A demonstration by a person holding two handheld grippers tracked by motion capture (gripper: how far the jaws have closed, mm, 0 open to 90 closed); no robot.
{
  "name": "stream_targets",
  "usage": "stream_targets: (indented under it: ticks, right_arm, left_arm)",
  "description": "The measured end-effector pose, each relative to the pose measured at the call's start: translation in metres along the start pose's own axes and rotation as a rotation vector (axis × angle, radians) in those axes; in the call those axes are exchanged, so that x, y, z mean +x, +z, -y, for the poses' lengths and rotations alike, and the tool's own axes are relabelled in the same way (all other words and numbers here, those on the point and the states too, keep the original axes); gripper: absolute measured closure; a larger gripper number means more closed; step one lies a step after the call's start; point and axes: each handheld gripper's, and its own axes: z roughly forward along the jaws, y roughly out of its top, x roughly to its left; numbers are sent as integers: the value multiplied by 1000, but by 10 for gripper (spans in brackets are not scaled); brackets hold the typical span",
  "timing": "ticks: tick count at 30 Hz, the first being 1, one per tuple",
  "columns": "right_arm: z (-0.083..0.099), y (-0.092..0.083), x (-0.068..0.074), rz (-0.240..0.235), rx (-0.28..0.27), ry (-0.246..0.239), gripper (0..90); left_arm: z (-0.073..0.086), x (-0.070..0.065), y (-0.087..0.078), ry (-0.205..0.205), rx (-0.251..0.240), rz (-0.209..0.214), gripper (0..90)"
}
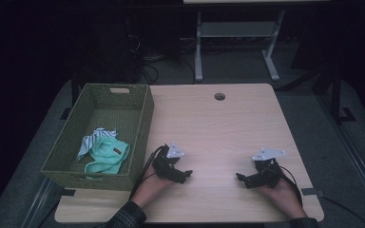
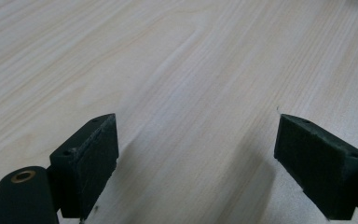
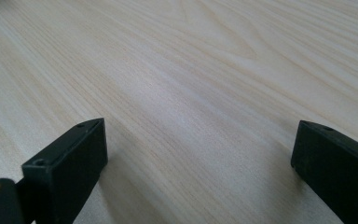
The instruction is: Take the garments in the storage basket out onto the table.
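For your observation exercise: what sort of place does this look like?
Probably a lab or workshop: a bare wooden table with a cable hole, loose cables on the floor, and another desk frame behind.

High view: dim overall, room beyond the table [image 1: 228,123] nearly black, floor and far desk legs murky. The table top is the brightest surface, evenly lit from above, no glare. Image soft and slightly grainy; dark parts of each hand-held gripper merge into their own short shadows.

Left gripper view: bright, wood grain sharp at mid-distance, near jaws slightly soft. Broad diffuse shadows fall on the wood beside both jaws.

Right gripper view: similar brightness, faint pale sheen across the centre grain, soft jaw shadows, far edge mildly blurred.
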Motion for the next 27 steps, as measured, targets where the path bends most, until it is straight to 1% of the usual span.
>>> stream_targets:
  ticks: [8,14,19,27]
  right_arm:
    - [0,0,1,-2,3,7,33]
    - [0,0,0,0,1,1,33]
    - [0,0,0,-1,-1,-2,33]
    - [0,0,0,-1,-1,-2,33]
  left_arm:
    - [0,1,-4,-6,2,-9,132]
    - [0,1,-7,-14,-4,-1,133]
    - [0,0,-7,-13,12,1,135]
    - [-2,0,-10,-21,0,2,136]
